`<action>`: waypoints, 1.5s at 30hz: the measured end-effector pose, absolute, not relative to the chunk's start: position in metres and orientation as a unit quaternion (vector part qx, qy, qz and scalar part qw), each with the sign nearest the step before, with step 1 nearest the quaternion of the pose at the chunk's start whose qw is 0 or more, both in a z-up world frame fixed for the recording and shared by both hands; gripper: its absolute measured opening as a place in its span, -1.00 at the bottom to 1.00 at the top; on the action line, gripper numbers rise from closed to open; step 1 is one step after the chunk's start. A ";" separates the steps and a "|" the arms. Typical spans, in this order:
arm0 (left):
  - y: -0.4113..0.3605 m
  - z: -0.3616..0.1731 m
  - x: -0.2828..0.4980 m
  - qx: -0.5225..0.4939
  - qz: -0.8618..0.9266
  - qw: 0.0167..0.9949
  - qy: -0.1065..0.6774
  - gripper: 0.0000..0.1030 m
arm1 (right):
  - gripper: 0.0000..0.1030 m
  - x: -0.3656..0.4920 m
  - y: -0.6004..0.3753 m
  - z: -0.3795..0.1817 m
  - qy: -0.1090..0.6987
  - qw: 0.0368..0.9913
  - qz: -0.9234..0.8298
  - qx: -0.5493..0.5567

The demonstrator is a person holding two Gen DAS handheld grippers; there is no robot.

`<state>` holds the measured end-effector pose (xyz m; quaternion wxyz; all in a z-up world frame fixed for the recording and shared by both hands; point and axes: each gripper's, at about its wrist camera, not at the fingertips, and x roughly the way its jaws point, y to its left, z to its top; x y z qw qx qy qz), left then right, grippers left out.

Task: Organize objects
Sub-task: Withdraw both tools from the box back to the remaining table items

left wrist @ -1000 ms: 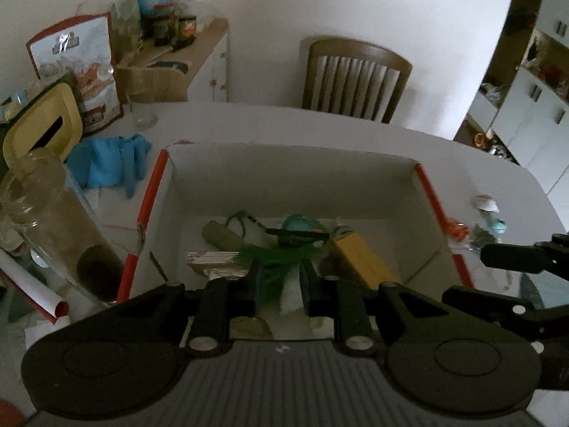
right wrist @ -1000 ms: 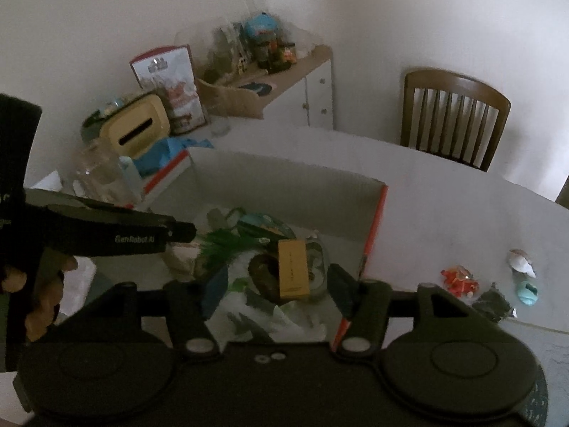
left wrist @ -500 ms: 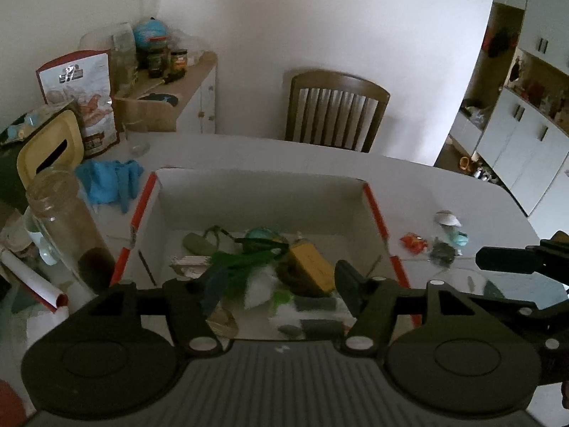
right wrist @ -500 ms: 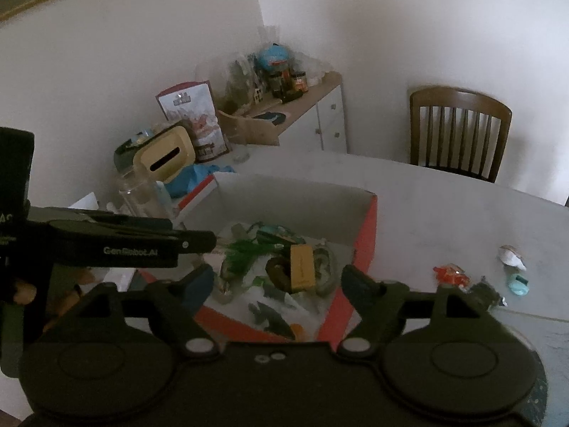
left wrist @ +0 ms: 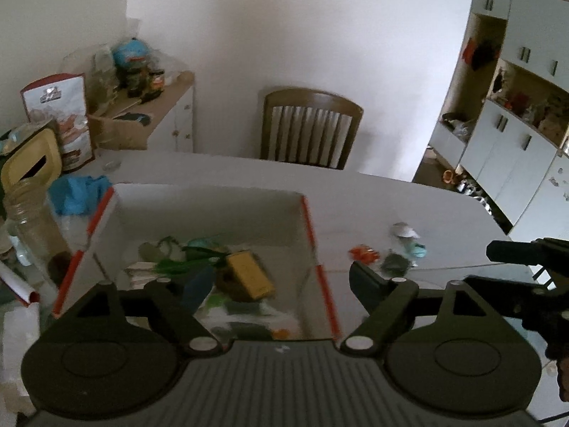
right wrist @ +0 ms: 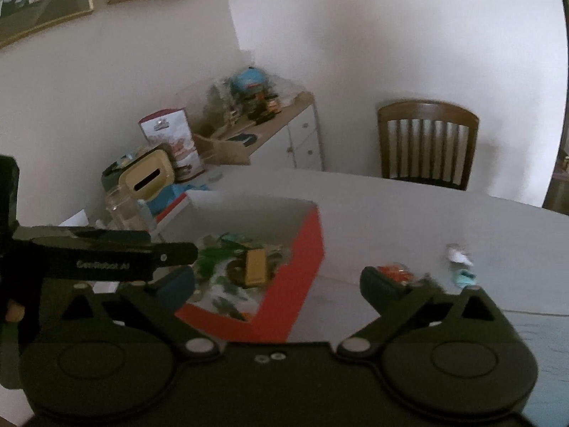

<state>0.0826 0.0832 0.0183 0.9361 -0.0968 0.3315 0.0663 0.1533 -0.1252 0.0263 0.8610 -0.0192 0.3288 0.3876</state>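
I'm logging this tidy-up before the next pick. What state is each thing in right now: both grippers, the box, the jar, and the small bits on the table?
left gripper: open, empty, above the box.
right gripper: open, empty.
cardboard box: open-topped, holding a yellow block and mixed small items.
glass jar: upright, no lid.
orange piece: loose on the table, outside the box.
teal piece: loose on the table.
chair: pushed up to the table.

an open white box [left wrist: 209, 210] with red edges sits on the table, holding a jumble: a yellow block [left wrist: 250, 275] lying tilted atop a dark round piece, green stringy bits [left wrist: 181, 265], a teal item [left wrist: 201, 242]. well apart to its right lie an orange scrap [left wrist: 363, 253], a dark crumpled piece [left wrist: 394, 262], a teal bit [left wrist: 416, 249] and a white piece [left wrist: 403, 230].
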 end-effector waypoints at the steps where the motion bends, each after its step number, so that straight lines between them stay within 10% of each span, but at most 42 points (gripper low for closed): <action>1: 0.077 0.019 0.084 -0.095 0.067 0.937 0.330 0.66 | 0.95 0.155 -0.131 0.027 0.327 0.863 0.384 -0.019; 45: -0.087 -0.085 0.236 -0.046 0.040 0.931 0.361 1.00 | 0.90 0.316 -0.270 -0.071 0.382 0.880 0.278 -0.045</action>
